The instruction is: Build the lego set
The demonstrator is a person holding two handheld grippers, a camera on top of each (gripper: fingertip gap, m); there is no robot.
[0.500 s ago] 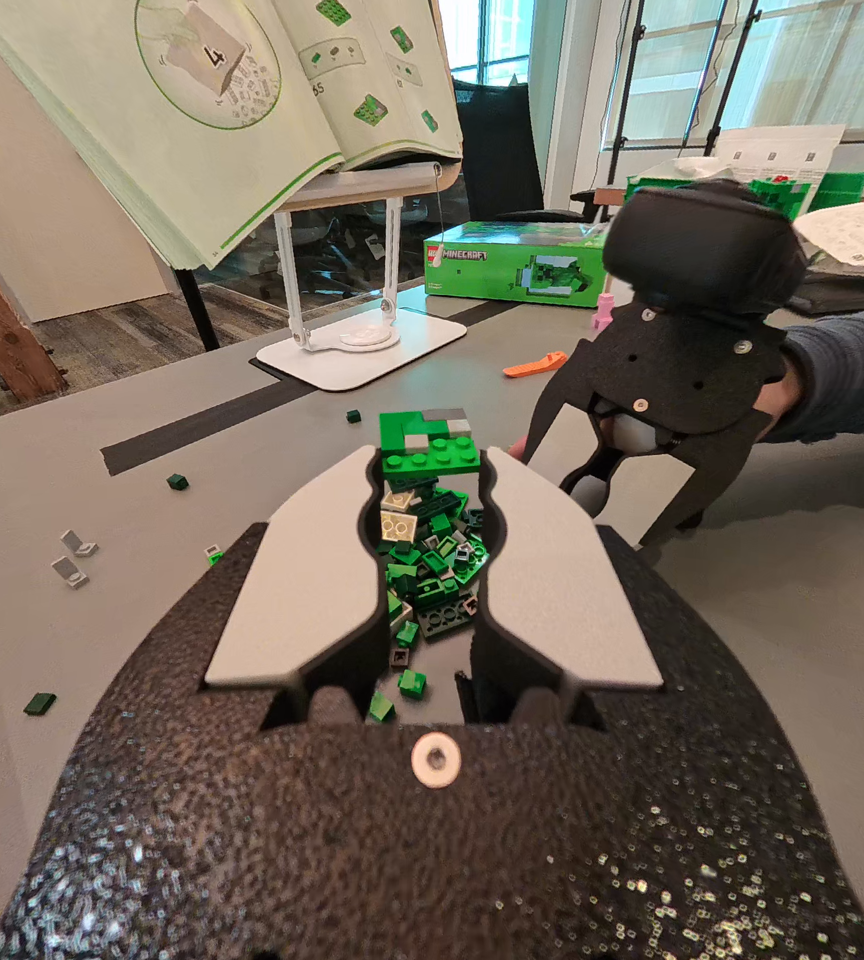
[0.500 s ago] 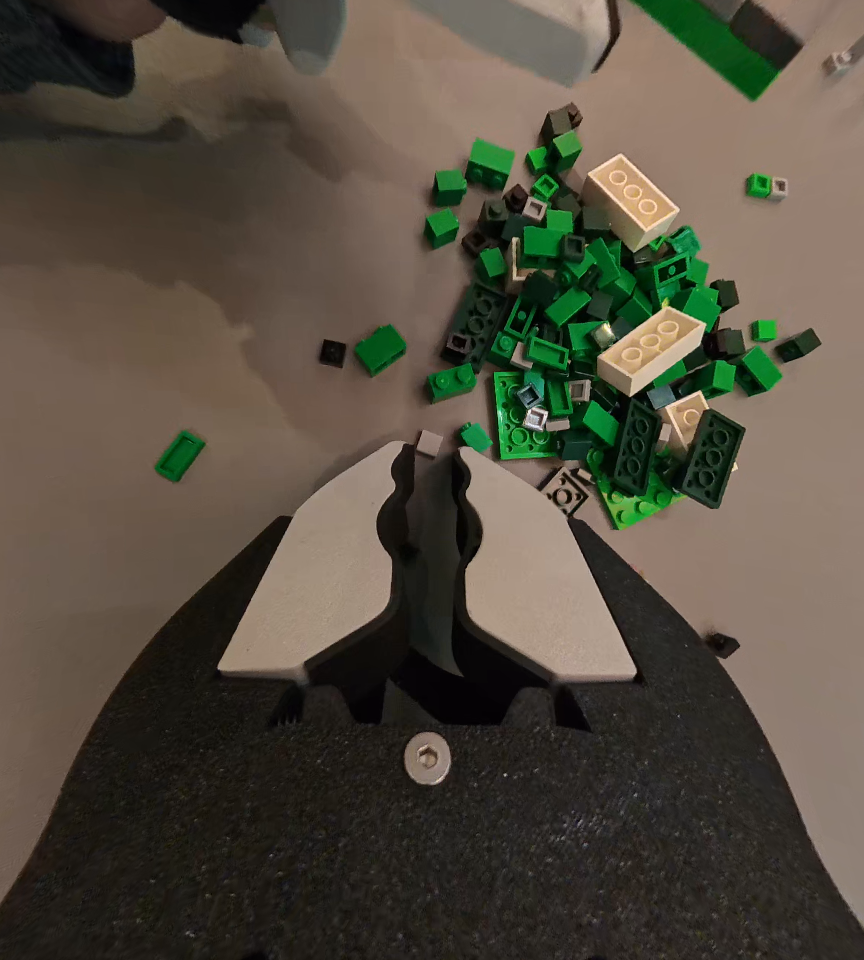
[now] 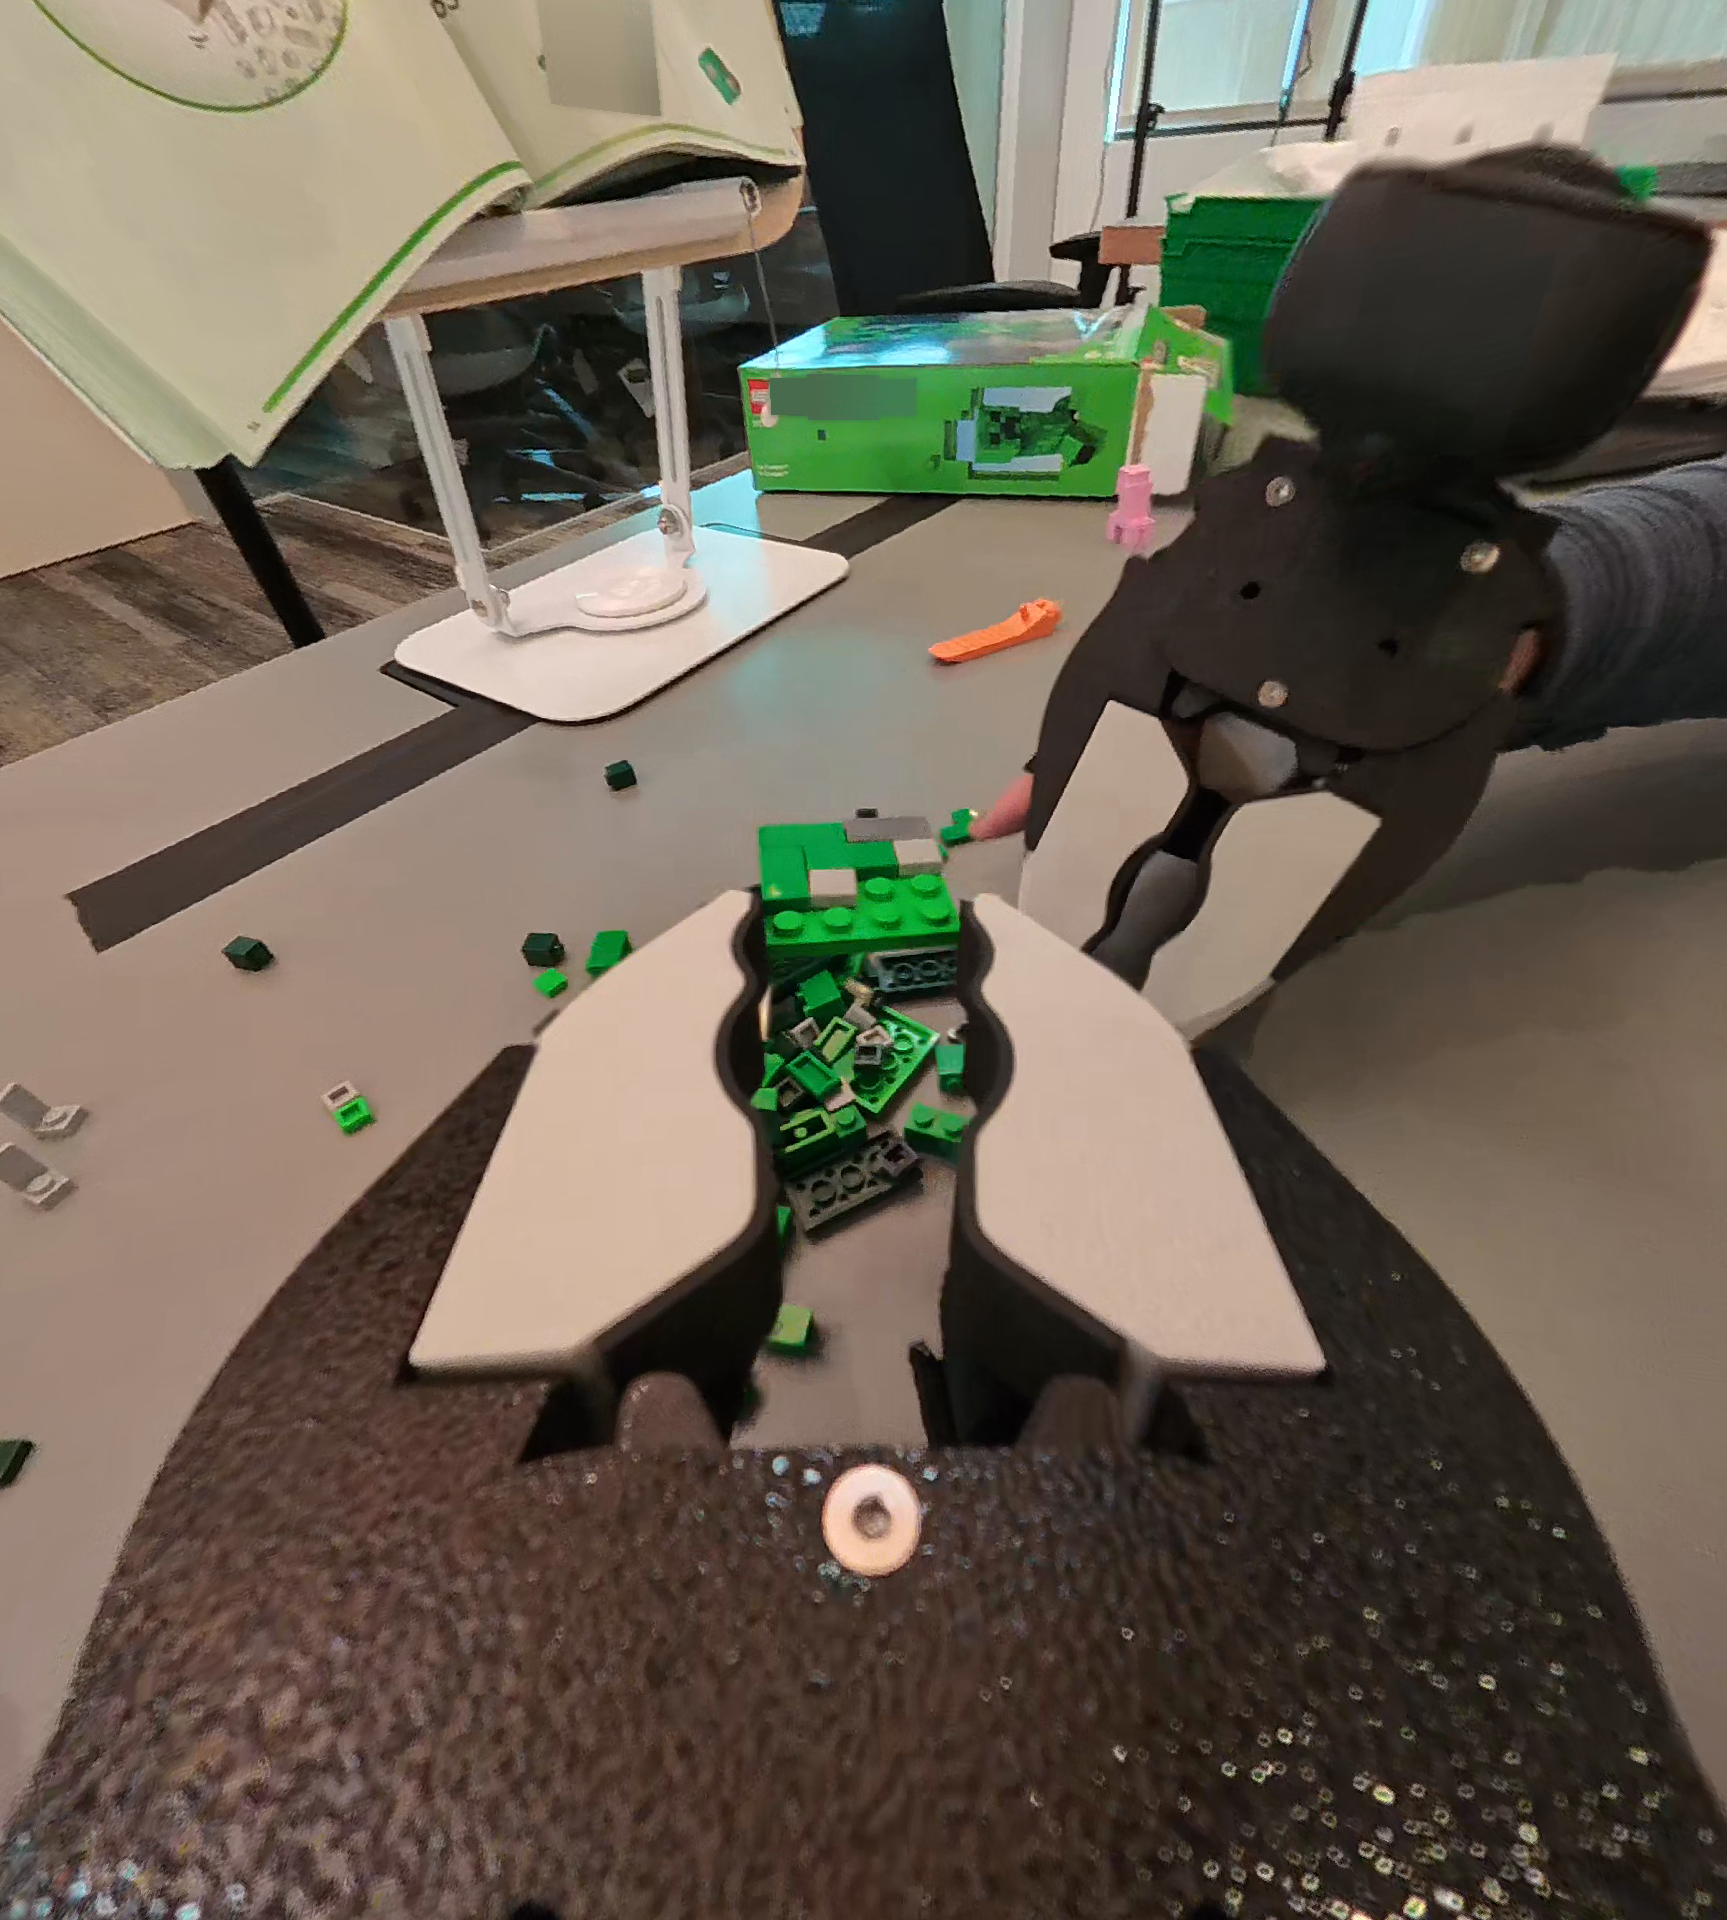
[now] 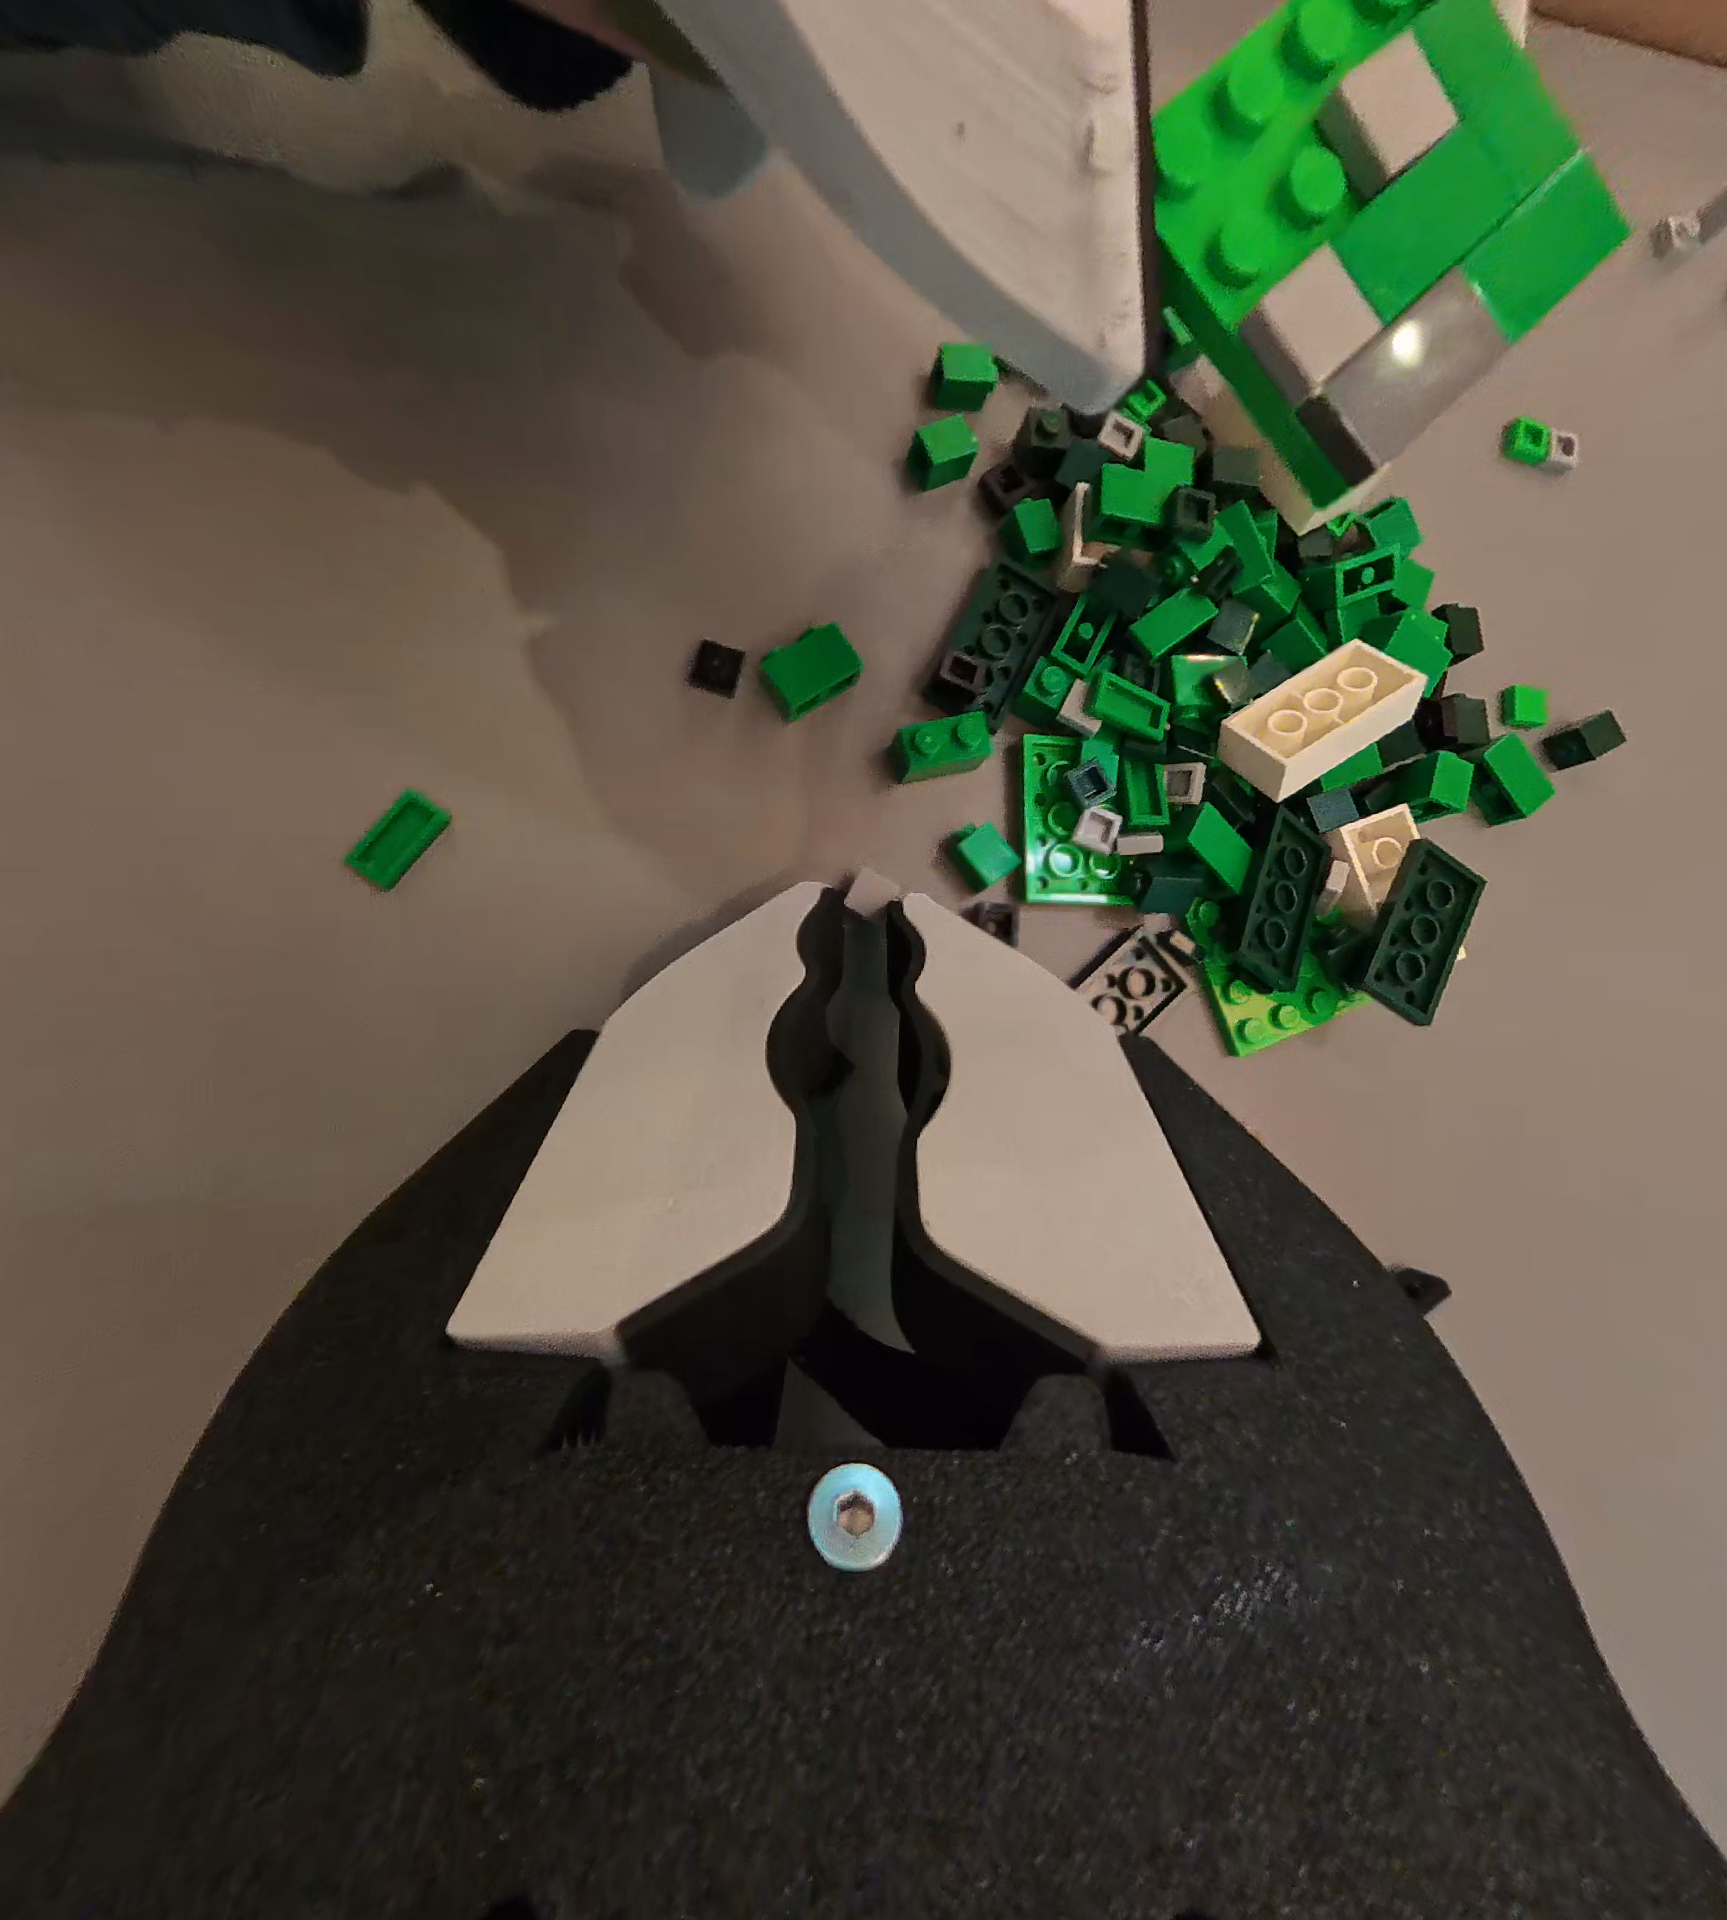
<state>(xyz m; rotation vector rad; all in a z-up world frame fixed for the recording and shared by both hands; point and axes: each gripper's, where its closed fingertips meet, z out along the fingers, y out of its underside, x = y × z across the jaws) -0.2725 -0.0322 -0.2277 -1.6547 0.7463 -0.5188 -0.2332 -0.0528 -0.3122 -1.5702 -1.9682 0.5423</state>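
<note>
Left gripper (image 3: 861,914) clamps the green build (image 3: 859,883) at its fingertips above the pile (image 4: 1243,717); right gripper (image 4: 867,902) pinches what looks like a small grey piece (image 4: 869,889).

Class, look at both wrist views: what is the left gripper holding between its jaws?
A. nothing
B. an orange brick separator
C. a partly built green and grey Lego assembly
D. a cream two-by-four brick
C: the left gripper clamps the partly built green and grey Lego assembly above the loose brick pile.
</note>
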